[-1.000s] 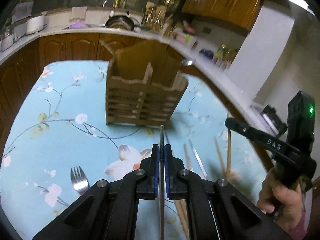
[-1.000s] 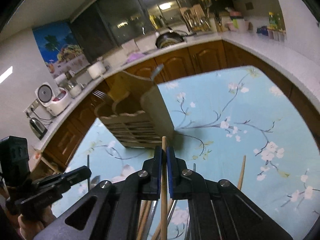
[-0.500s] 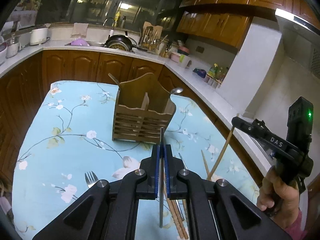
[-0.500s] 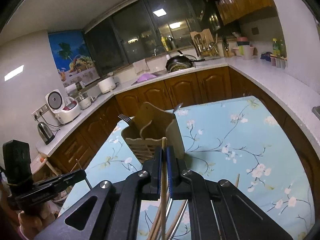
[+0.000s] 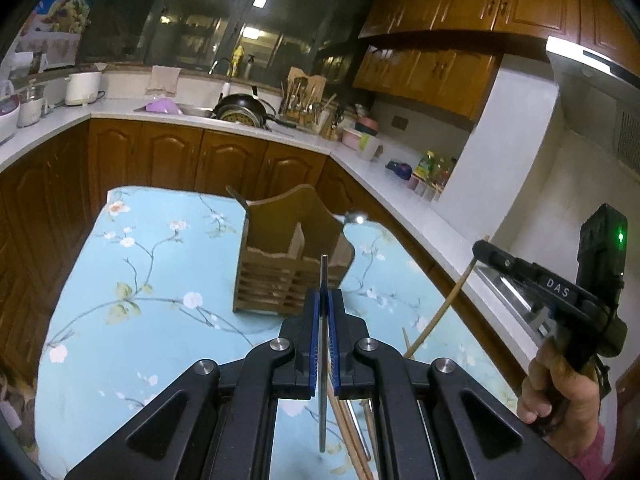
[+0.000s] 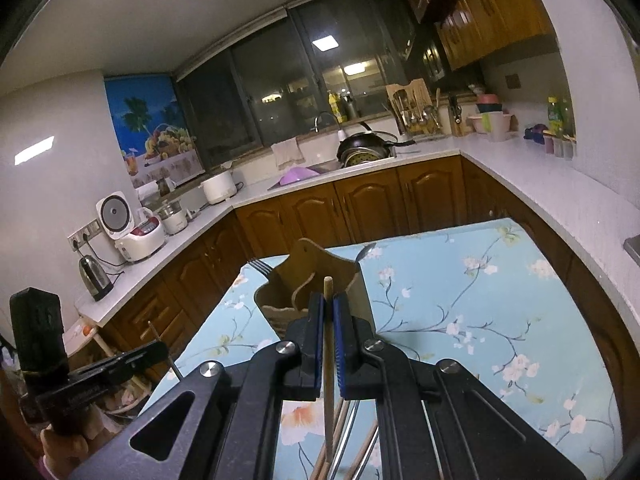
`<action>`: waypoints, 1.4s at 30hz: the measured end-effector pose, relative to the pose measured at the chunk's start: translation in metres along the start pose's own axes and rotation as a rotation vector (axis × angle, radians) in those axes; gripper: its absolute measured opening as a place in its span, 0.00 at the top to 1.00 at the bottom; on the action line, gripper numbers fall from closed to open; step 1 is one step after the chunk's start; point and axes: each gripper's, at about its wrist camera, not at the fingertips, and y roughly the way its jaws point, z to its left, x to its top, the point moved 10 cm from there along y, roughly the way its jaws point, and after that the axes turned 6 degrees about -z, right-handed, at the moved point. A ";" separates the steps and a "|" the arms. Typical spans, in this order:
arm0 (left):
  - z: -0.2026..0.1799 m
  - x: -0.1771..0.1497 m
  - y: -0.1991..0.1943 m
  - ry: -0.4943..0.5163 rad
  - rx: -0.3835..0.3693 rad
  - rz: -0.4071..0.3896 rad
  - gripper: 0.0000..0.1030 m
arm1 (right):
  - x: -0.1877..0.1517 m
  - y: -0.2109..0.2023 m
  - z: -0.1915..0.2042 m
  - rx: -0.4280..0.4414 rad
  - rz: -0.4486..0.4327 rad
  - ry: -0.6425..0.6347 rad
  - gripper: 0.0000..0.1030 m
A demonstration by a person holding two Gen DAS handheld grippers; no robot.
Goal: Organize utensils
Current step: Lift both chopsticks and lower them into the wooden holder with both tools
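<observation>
- your left tool (image 5: 325,300) is clamped on a thin metal chopstick (image 5: 323,280), blue pads pressed to both sides of it; the rod sticks out past the tips towards 12 o'clock and hangs below the jaws too.
- you hold it lifted clear of the desk (image 5: 160,280), aimed level at the wooden utensil holder (image 5: 294,264), which stands near the far end of the floral cloth and well apart from the tool.
- the holder already carries a fork (image 6: 260,266) at its 10 o'clock corner and a spoon (image 6: 366,252) at 2 o'clock; loose chopsticks (image 5: 348,432) lie on the desk under the tools.
- your right tool (image 6: 328,312) is closed on a wooden chopstick (image 6: 328,344), gripped the same way and raised, with the holder just past its tip at 12 o'clock in the right wrist view.
- this looks like the carry step, both sticks picked and neither yet stowed.
- next you'd likely bring each tool over a compartment, tip the stick upright, lower it in, then release.
</observation>
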 end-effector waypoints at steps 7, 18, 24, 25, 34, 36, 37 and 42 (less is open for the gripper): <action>0.011 0.028 0.003 0.004 0.009 -0.069 0.98 | 0.025 0.004 -0.001 -0.010 -0.052 -0.002 0.95; 0.022 0.096 0.030 0.031 0.041 -0.221 0.98 | 0.088 0.031 0.004 -0.027 -0.178 -0.012 0.95; 0.035 0.112 0.067 0.014 0.068 -0.281 0.98 | 0.113 0.053 -0.001 -0.054 -0.229 -0.006 0.95; 0.039 0.110 0.073 0.008 0.074 -0.286 0.98 | 0.114 0.056 -0.002 -0.058 -0.236 -0.008 0.95; 0.059 0.082 0.129 -0.053 0.136 -0.312 0.98 | 0.095 0.095 -0.020 -0.100 -0.235 0.018 0.95; 0.062 0.068 0.144 -0.053 0.153 -0.302 0.98 | 0.084 0.104 -0.025 -0.103 -0.222 0.036 0.95; 0.061 0.062 0.150 -0.049 0.162 -0.294 0.98 | 0.081 0.108 -0.027 -0.101 -0.217 0.043 0.95; 0.057 0.033 0.184 -0.053 0.164 -0.229 0.98 | 0.047 0.131 -0.029 -0.089 -0.147 0.057 0.95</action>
